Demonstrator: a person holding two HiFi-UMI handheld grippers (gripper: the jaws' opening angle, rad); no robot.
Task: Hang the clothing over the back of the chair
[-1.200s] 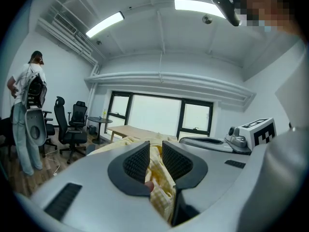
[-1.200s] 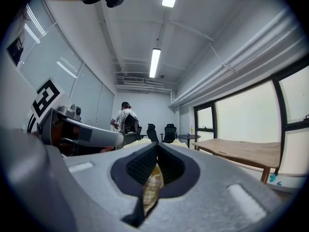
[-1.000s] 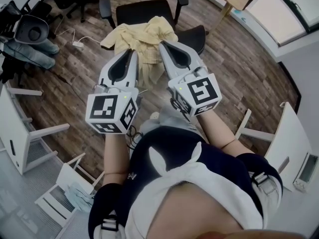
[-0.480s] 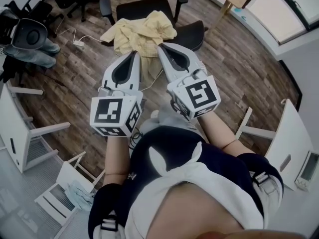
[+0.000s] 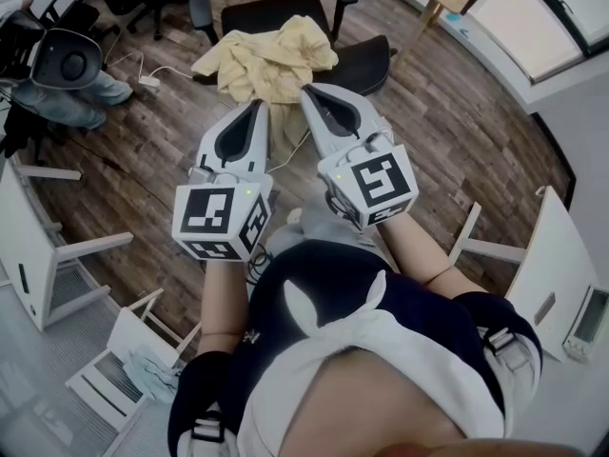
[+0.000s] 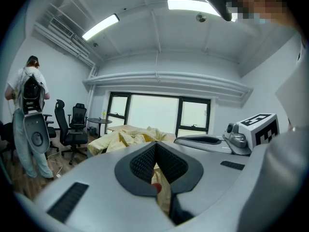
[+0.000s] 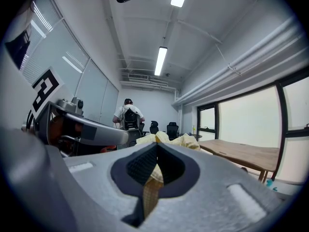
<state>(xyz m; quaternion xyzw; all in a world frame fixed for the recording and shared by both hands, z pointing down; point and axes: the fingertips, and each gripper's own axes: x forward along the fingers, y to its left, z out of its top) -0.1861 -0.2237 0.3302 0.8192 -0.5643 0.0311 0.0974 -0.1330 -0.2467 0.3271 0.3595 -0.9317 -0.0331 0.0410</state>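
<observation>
- We hold both tools out side by side over the wood floor (image 5: 133, 160), tips toward the black office chair (image 5: 373, 63).
- Left gripper (image 5: 255, 106): jaws closed, pinching a fold of the yellow garment (image 5: 271, 60). Its own view shows cloth caught btwn the ribbed pads and trailing down below them.
- Right gripper (image 5: 306, 91): jaws also closed, clamped on the same garment. Its own view shows a yellow strip squeezed btwn the pads and hanging down the slot.
- Garment: bunched in a heap on the chair, btwn the armrests. One part runs down off the heap to both tool tips.
- We can't tell from overhead whether the heap sits on the seat or the back.
- Bkgd: a person (image 6: 29, 110) w/ a backpack stands at far left of left gripper view. A wooden table (image 7: 251, 153) sits by the window (image 7: 241, 124) at right of right gripper view.
</observation>
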